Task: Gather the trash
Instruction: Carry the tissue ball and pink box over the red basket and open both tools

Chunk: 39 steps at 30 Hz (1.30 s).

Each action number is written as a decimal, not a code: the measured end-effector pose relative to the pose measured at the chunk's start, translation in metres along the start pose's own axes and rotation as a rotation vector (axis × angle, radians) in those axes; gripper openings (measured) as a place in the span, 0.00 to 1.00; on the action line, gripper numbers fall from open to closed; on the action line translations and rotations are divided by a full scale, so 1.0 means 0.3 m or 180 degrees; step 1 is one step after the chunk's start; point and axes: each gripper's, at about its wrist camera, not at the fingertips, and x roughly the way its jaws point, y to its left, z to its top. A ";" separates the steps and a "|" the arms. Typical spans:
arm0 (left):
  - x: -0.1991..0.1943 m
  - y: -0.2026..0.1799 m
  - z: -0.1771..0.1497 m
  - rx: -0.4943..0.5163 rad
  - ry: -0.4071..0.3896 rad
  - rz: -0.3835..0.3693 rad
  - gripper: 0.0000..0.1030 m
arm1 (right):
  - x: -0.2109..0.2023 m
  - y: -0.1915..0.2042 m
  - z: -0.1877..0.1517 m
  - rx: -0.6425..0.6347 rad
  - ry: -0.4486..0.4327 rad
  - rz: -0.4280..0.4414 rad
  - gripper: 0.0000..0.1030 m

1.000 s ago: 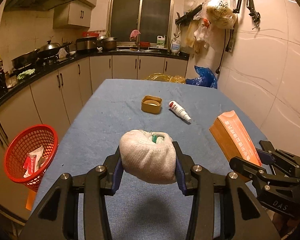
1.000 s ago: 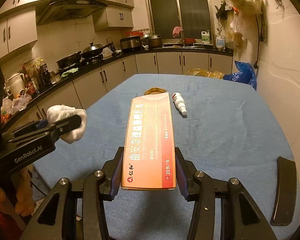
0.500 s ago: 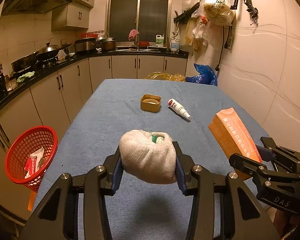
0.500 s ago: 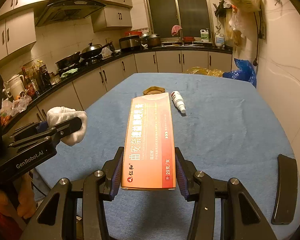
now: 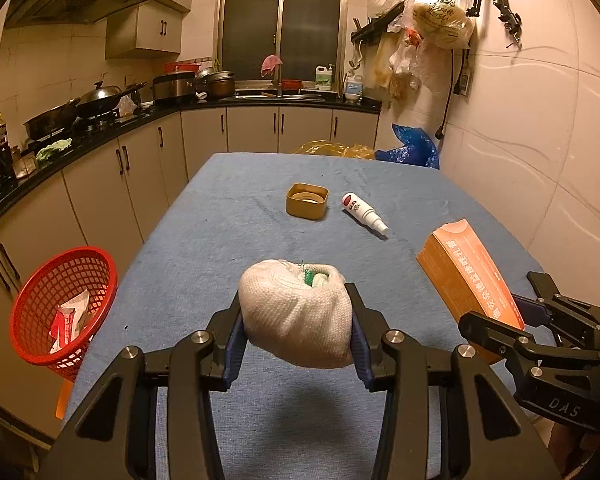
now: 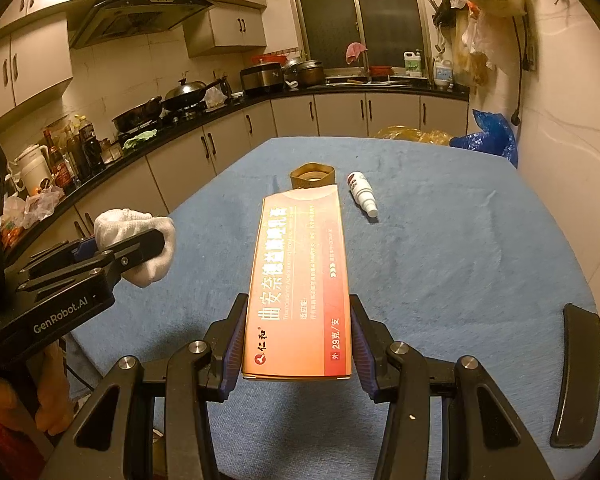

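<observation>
My left gripper [image 5: 296,320] is shut on a white cloth wad [image 5: 294,312] and holds it above the blue table [image 5: 220,240]. The wad also shows in the right wrist view [image 6: 140,240]. My right gripper [image 6: 298,340] is shut on a long orange box [image 6: 300,276] and holds it above the table; the box also shows in the left wrist view [image 5: 468,276]. A small yellow-brown tub [image 5: 307,201] and a white spray bottle [image 5: 363,213] lie further back on the table. A red mesh basket [image 5: 60,308] with some trash stands left of the table.
Kitchen cabinets and a counter with pots [image 5: 100,100] run along the left and back. A tiled wall [image 5: 540,140] stands right of the table, with hanging bags [image 5: 440,16]. Blue and yellow bags [image 5: 412,148] lie beyond the far edge. A black chair back [image 6: 576,376] is at the right.
Both grippers keep their hold. Both views have shifted only slightly; the orange box sits a little lower in the left wrist view.
</observation>
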 end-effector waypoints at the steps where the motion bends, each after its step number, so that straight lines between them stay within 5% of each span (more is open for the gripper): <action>1: 0.001 0.001 0.000 -0.0003 0.0003 0.0002 0.42 | 0.002 0.001 0.000 -0.0003 0.0003 0.0001 0.49; 27: 0.020 0.020 -0.018 -0.0049 0.0042 0.0022 0.42 | 0.029 0.007 -0.008 -0.0004 0.0074 0.0060 0.49; 39: -0.023 0.271 0.021 -0.0396 -0.0058 0.0326 0.42 | 0.201 0.146 0.109 -0.0100 0.0397 0.0606 0.49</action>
